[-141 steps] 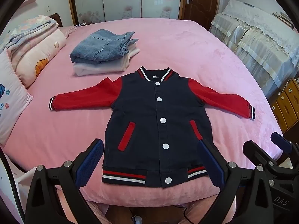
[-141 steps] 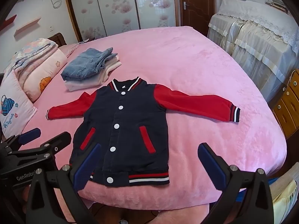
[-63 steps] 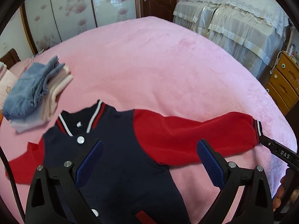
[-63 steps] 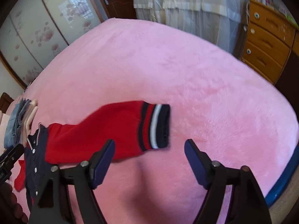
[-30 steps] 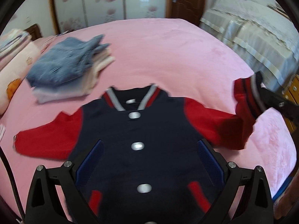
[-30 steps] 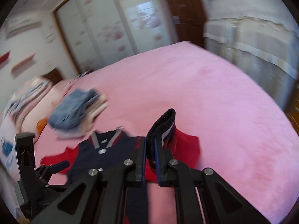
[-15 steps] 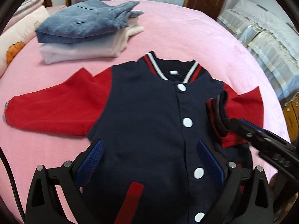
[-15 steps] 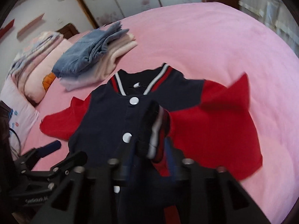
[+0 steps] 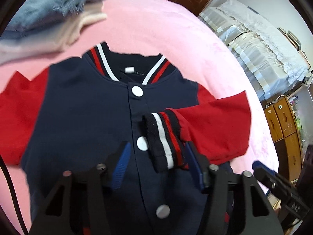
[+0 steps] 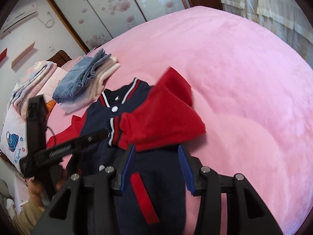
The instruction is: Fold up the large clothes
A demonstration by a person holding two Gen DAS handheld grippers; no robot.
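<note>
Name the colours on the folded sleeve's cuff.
Cuff: black, white and red stripes; clearest in left wrist view.

1. The jacket (image 9: 82, 117) lies flat on the bed (image 9: 156, 29), collar toward the far side.
2. One sleeve (image 9: 213, 129) lies folded across its front, cuff (image 9: 162, 139) beside the buttons.
3. The stack of folded clothes (image 10: 86, 82) sits behind the jacket, to the left.

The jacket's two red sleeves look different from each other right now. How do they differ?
The sleeve on the picture's right is folded inward, its striped cuff lying on the navy front beside the buttons. The sleeve on the picture's left is spread outward over the pink bed, its cuff out of view. The folded one lies doubled over; the other lies in a single layer. Both are red, and neither is in a hand-held gripper's grip.
</note>
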